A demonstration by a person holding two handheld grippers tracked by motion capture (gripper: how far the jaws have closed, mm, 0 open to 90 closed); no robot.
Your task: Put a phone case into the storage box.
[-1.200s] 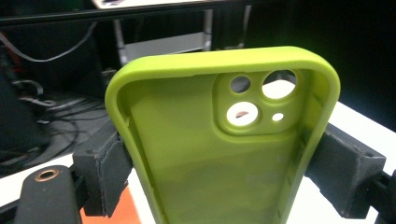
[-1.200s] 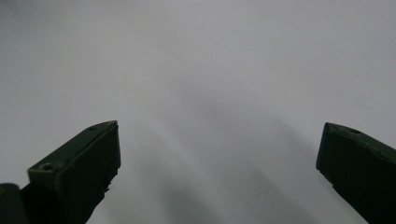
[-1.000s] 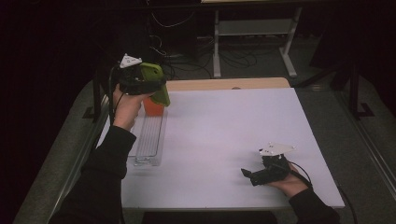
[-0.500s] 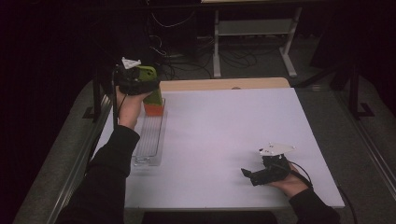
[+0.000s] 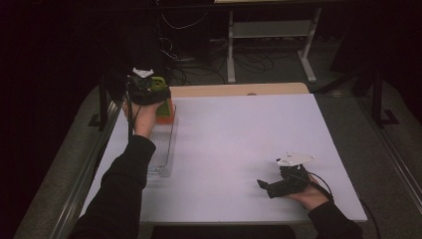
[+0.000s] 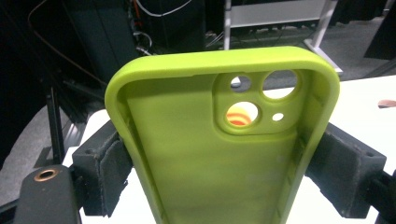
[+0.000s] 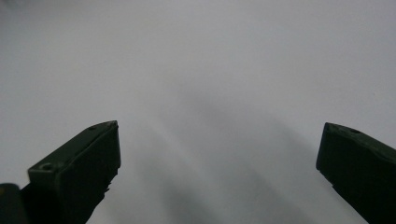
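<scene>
My left gripper (image 6: 224, 163) clamps the green phone case (image 6: 219, 154); my right gripper (image 7: 219, 163) gapes empty; the orange object (image 5: 166, 112) is half hidden.

the case (image 6: 224, 158) looks like soft matt silicone, lime green, smooth with faint scuffs inside. the left gripper (image 6: 219, 163) has black pads (image 6: 109, 175) with a rough, foamy grain and a brass-coloured metal insert (image 6: 45, 175). the table (image 5: 249, 144) has a smooth matt white top with a bare wood strip (image 5: 239, 90) behind. the tray (image 5: 161, 149) is clear glossy plastic
</scene>
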